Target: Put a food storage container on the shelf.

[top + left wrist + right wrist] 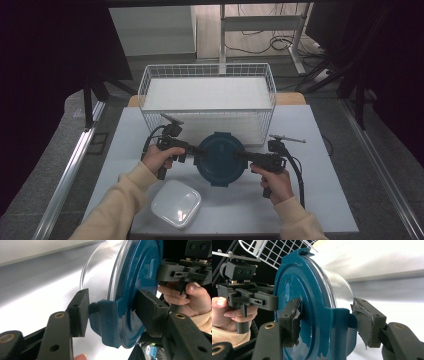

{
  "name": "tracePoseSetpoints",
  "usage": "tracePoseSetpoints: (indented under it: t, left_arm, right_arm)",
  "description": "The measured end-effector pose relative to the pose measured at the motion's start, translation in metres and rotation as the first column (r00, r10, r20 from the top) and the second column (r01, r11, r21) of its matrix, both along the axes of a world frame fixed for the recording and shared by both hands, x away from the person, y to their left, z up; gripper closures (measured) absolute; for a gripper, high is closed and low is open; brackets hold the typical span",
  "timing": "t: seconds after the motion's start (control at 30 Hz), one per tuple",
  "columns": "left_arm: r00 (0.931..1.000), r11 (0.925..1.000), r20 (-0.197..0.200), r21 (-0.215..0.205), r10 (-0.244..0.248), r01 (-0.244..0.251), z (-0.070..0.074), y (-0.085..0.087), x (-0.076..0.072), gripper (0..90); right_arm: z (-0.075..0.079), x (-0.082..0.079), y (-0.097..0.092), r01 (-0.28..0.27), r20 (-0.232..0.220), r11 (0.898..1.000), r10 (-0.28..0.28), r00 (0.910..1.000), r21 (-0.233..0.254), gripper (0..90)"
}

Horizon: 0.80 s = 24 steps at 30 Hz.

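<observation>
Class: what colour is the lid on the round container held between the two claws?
Dark teal lid, clearest in the right gripper view.

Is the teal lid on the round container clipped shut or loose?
The lid is on the clear container. At both gripped sides its latch tabs are folded down over the rim. Other latches: cannot tell.

table (320, 200): pale grey | floor (385, 130): grey carpet | desk frame (260, 22): white, behind | sides: dark
</observation>
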<state>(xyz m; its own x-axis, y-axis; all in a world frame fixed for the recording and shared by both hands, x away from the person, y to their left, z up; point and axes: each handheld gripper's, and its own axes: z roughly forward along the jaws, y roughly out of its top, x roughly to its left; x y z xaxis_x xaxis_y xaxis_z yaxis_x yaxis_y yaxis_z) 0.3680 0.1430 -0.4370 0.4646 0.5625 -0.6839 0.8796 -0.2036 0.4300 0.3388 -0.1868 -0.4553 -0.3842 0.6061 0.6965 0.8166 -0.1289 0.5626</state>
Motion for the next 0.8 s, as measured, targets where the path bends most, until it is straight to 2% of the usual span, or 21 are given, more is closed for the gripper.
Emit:
tracePoseSetpoints:
  t: [0.33, 0.6, 0.8]
  left_arm:
    - [0.9994, 0.9997, 0.025, -0.009, 0.023, -0.022, 0.013, 0.007, -0.007, 45.3]
    - [0.9985, 0.9992, 0.037, -0.006, 0.04, -0.04, 0.02, 0.011, -0.011, 45.3]
    - [0.9977, 0.9987, 0.046, -0.016, 0.049, -0.049, 0.029, 0.013, -0.012, 45.3]
  right_arm:
    - [0.014, -0.001, 0.007, -0.01, 0.046, 1.0, 0.011, 0.9989, -0.002, 41.3]
    - [0.02, 0.0, 0.011, -0.026, 0.055, 1.0, 0.026, 0.9982, 0.003, 41.3]
    - [0.03, 0.001, 0.013, -0.033, 0.073, 0.999, 0.033, 0.9968, -0.005, 41.3]
